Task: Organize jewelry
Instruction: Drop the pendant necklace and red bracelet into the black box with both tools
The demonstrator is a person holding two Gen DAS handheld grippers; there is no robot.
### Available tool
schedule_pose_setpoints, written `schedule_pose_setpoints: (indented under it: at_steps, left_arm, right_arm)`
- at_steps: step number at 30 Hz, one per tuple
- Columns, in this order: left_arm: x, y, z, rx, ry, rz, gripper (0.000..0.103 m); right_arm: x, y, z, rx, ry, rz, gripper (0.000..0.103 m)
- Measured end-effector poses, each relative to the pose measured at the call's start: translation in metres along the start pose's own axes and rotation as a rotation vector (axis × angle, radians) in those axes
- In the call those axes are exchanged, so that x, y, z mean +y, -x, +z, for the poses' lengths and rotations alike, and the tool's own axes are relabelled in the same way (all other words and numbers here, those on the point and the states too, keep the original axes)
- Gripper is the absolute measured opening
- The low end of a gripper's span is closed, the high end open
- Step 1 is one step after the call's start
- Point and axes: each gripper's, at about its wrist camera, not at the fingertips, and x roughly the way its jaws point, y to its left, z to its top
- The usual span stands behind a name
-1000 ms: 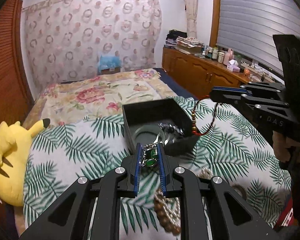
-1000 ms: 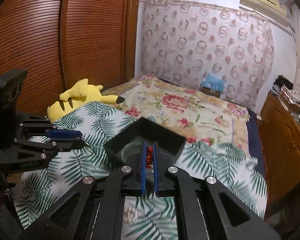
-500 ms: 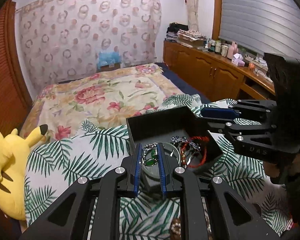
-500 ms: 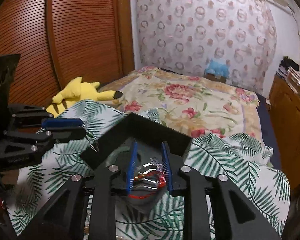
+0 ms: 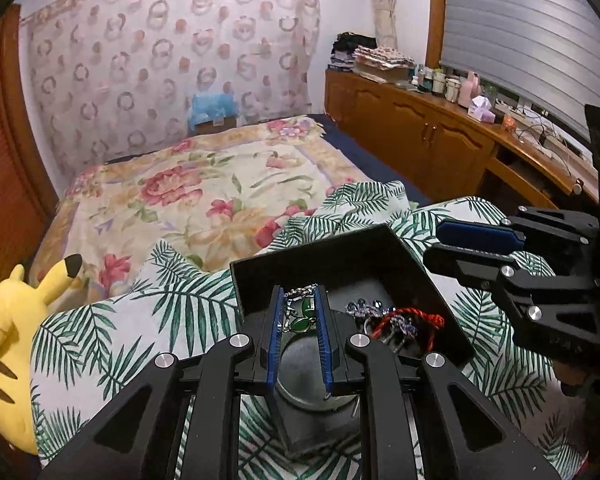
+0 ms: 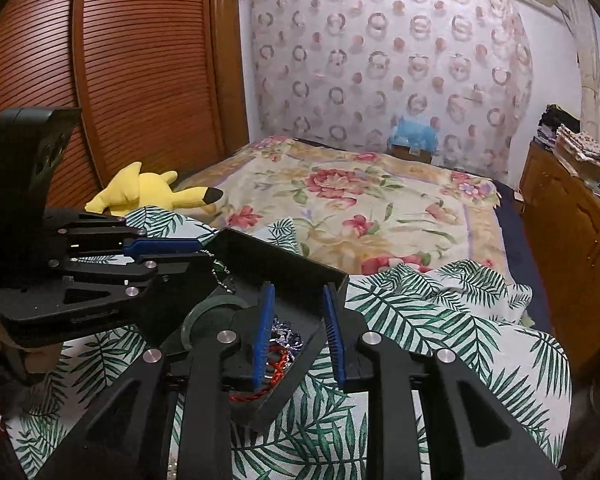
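A black open box [image 5: 340, 248] sits on the palm-leaf cloth [image 5: 100, 344]. My left gripper [image 5: 299, 292] is shut on a silver chain with green stones [image 5: 306, 306], held over the box's near left side. In the right wrist view the left gripper [image 6: 194, 256] comes in from the left, and the chain [image 6: 220, 276] dangles from it above the box [image 6: 284, 256]. A red cord bracelet [image 5: 404, 320] lies inside the box beside a purple beaded piece [image 5: 364, 308]. My right gripper [image 6: 298, 320] hangs open over that bracelet [image 6: 276, 364] with nothing between its pads.
A round grey-green piece [image 6: 204, 312] lies in the box. A yellow plush toy [image 5: 4, 320] rests at the cloth's left edge. Beyond lies the floral bedspread [image 5: 204, 192]. Wooden cabinets [image 5: 440, 140] line the right wall and a slatted wardrobe [image 6: 120, 80] the left.
The right gripper came down to the box, opened and let the red cord bracelet drop inside. The left gripper carried the green-stone chain forward over the box.
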Motion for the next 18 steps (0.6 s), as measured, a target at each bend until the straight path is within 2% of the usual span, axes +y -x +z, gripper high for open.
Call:
schedule_pose_setpoints:
  at_steps: [1,2,4,7,11,18]
  left_arm:
    - [0.0,-0.001,0.001,0.001,0.002,0.004,0.019]
    - [0.0,-0.001,0.002,0.001,0.004,0.006,0.031]
    - [0.001,0.002,0.001,-0.011,0.014,0.009,0.042]
    - [0.003,0.009,-0.002,-0.018,0.019,0.011,0.044]
    - [0.005,0.025,-0.01,-0.033,0.024,0.017,0.055]
    - [0.006,0.055,-0.036,-0.041,0.034,0.01,0.058]
  right_arm:
    - [0.0,-0.001,0.001,0.0,-0.001,-0.002,0.027]
    - [0.001,-0.001,0.001,-0.001,-0.002,-0.004,0.027]
    - [0.001,0.0,0.001,-0.004,-0.001,-0.009,0.027]
    - [0.003,0.003,0.004,-0.014,0.006,-0.013,0.027]
    - [0.011,0.012,0.008,-0.027,0.025,-0.022,0.027]
    - [0.02,0.033,0.004,-0.039,0.054,-0.045,0.027]
